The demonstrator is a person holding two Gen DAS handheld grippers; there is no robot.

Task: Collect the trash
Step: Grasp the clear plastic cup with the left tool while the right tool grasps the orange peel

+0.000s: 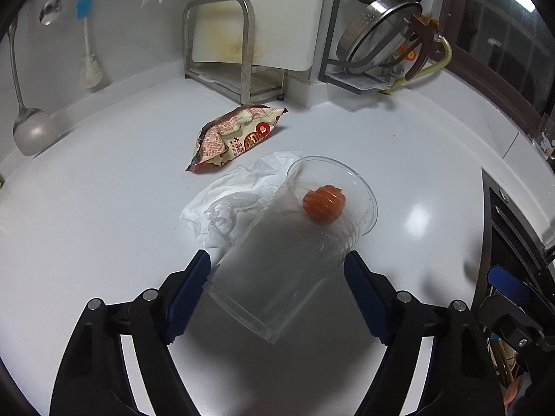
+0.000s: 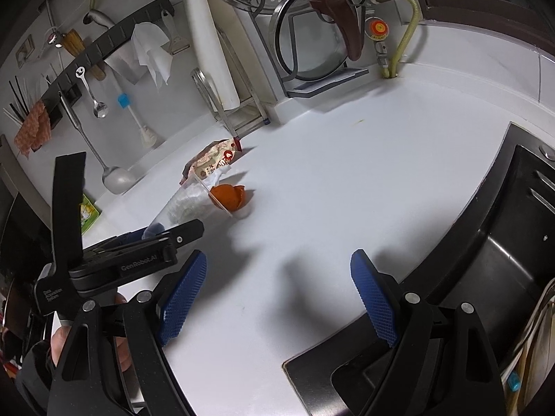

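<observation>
**Clear cup caught between blue pads on kitchen counter**

A clear plastic cup (image 1: 295,253) lies tipped on its side on the white counter (image 1: 104,208), its base toward the camera and its mouth facing away. The left gripper (image 1: 277,263) straddles the cup, its blue pads (image 1: 189,294) set against the cup's two sides; whether they press firmly cannot be told. An orange eggshell (image 1: 324,204) sits at the cup's mouth, seen through the clear wall. A crumpled white tissue (image 1: 239,201) lies just left of the cup, touching it. A red-and-cream snack wrapper (image 1: 236,137) lies beyond the cup, past the tissue and apart from the cup. Farther beyond the cup, a metal rack (image 1: 222,48) holds a white board against the wall, and a ladle (image 1: 29,128) hangs well to the cup's left. The right gripper (image 2: 277,294) hangs over bare counter to the cup's right, jaws wide apart with nothing between them, beside a black stove (image 2: 485,277).
</observation>
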